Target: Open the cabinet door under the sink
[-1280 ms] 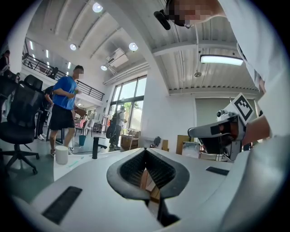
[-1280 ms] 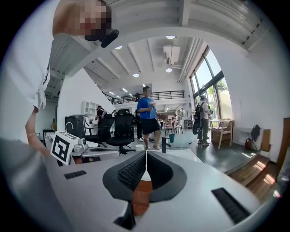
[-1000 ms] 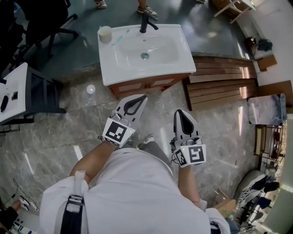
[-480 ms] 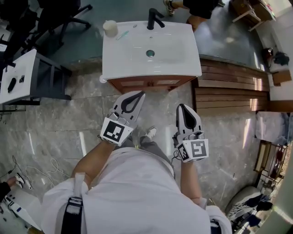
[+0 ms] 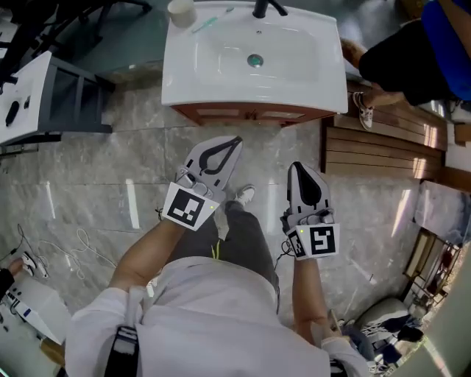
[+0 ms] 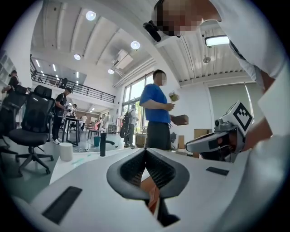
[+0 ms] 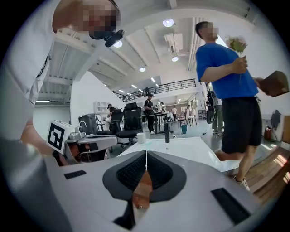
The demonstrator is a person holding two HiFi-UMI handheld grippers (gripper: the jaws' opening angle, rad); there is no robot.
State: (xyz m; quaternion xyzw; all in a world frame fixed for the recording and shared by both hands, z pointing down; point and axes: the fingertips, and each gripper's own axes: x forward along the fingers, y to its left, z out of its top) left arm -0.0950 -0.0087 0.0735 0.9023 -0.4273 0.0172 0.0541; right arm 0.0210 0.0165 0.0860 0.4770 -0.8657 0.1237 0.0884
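Marble floor (image 5: 96,191) under everything, both tongs held above it, nothing touched. White sink (image 5: 184,81) sits straight ahead of the tongs, well apart from the tips. The cabinet door (image 5: 250,114) under it shows only as a thin brown strip below the sink's front edge. From this steep angle it looks shut, and I can't make out a handle. Its long axis runs left-right, across the way both tongs point. A bystander in blue (image 5: 412,44) stands ahead and right of the right tongs, beside the sink's far corner. Stacked wood planks (image 5: 383,154) lie on the floor to the right of the right tongs. Left tongs (image 5: 231,142) have jaws pressed together, nothing between them, tip angled slightly right toward the cabinet front. Right tongs (image 5: 298,168) also have jaws together and empty, pointing straight ahead, tip further back. Judgement: the left tongs are nearer the door, so likely the one to reach, going forward and down under the sink's edge. Task not started yet. Small stuff on the sink's far edge, beyond the tongs: cup (image 5: 180,11) ahead-left, black faucet (image 5: 266,7) ahead.
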